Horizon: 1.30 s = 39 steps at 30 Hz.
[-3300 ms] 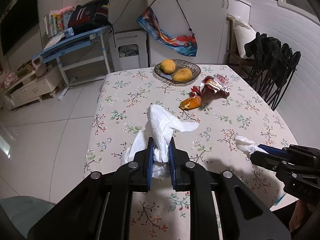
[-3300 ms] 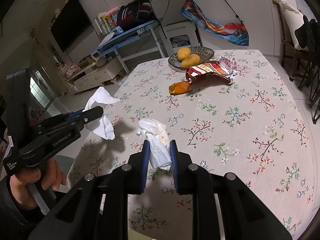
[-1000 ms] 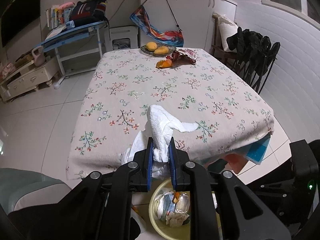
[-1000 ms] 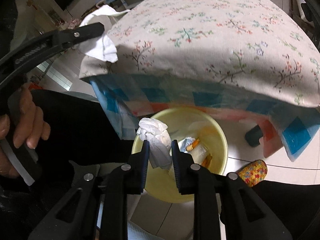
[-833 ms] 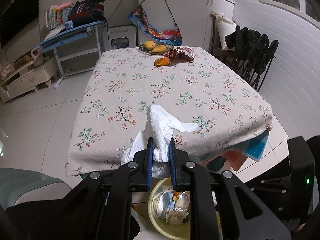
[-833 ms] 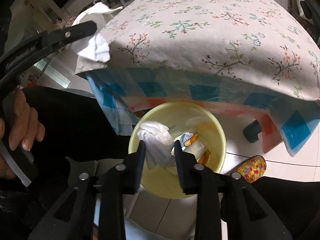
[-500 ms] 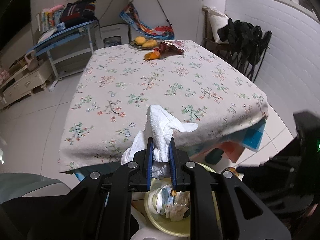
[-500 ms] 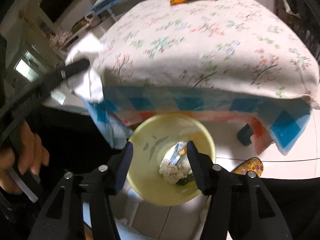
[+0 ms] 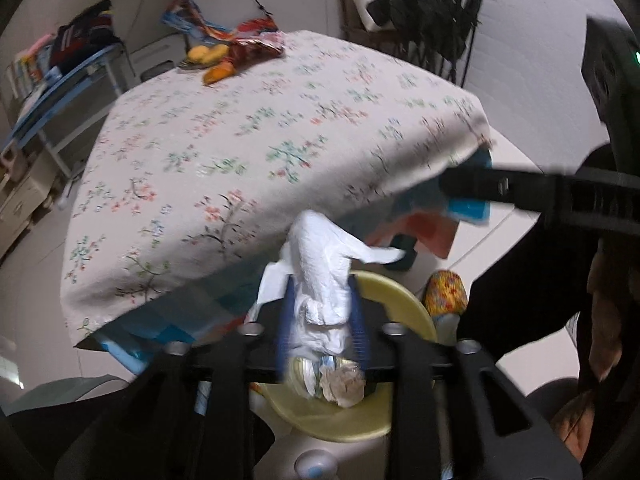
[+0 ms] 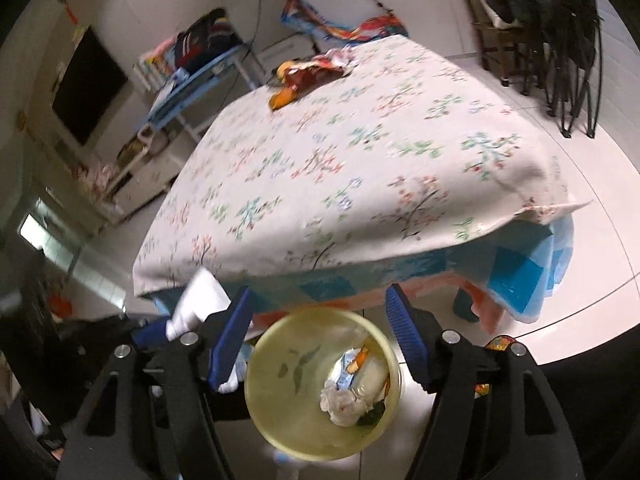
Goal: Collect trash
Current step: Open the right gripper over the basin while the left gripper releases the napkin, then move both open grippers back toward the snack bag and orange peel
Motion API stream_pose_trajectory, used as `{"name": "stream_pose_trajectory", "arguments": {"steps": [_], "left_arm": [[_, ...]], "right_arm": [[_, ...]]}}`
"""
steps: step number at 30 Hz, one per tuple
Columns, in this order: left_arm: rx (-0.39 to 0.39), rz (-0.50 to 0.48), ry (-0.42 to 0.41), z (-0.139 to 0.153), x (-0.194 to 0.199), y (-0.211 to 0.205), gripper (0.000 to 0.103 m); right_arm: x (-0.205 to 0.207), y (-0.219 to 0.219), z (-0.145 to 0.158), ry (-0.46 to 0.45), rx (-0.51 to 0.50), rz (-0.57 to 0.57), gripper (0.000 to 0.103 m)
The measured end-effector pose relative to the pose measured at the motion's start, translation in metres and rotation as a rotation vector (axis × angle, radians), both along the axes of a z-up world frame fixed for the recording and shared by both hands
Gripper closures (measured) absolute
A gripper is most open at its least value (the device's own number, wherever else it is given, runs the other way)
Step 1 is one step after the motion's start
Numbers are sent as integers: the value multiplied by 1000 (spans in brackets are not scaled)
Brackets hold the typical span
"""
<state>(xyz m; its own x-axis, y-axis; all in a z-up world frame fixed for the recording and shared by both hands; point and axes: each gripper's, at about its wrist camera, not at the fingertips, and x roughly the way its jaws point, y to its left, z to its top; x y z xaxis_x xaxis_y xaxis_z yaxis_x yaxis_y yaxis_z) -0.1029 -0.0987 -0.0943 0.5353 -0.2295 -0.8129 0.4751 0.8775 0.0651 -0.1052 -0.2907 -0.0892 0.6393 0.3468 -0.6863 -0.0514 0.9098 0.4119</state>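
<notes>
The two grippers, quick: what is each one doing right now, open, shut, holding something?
Left gripper: jaws opening, white tissue between them, above the yellow bin.
Right gripper: jaws opening, nothing between them.

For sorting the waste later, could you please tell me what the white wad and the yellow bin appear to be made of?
The wad looks like soft tissue paper: matte white, crumpled, with a faint embossed texture and a limp twisted tail. The bin looks like moulded plastic: smooth, pale yellow, slightly glossy, with a thin even rim and a leaf print inside. Blur leaves both a little uncertain.
</notes>
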Motion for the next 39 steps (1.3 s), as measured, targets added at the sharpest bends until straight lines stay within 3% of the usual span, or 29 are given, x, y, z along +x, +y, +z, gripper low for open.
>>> {"name": "stream_pose_trajectory", "arguments": {"steps": [3,8,17,39], "left_arm": [[27,7,-44,2,-5,-3,41],[33,41,-105,9,-5,1,28],[23,90,-172,19,-4,8,25],[5,111,-201,27,-3,11,23]], "right_arm": [[0,-1,1,-5,8,-21,36],[-3,-6,1,-9,11,-36,34],[-3,-6,1,-10,2,-29,34],[-2,-2,5,-23,-7,-8,33]]}}
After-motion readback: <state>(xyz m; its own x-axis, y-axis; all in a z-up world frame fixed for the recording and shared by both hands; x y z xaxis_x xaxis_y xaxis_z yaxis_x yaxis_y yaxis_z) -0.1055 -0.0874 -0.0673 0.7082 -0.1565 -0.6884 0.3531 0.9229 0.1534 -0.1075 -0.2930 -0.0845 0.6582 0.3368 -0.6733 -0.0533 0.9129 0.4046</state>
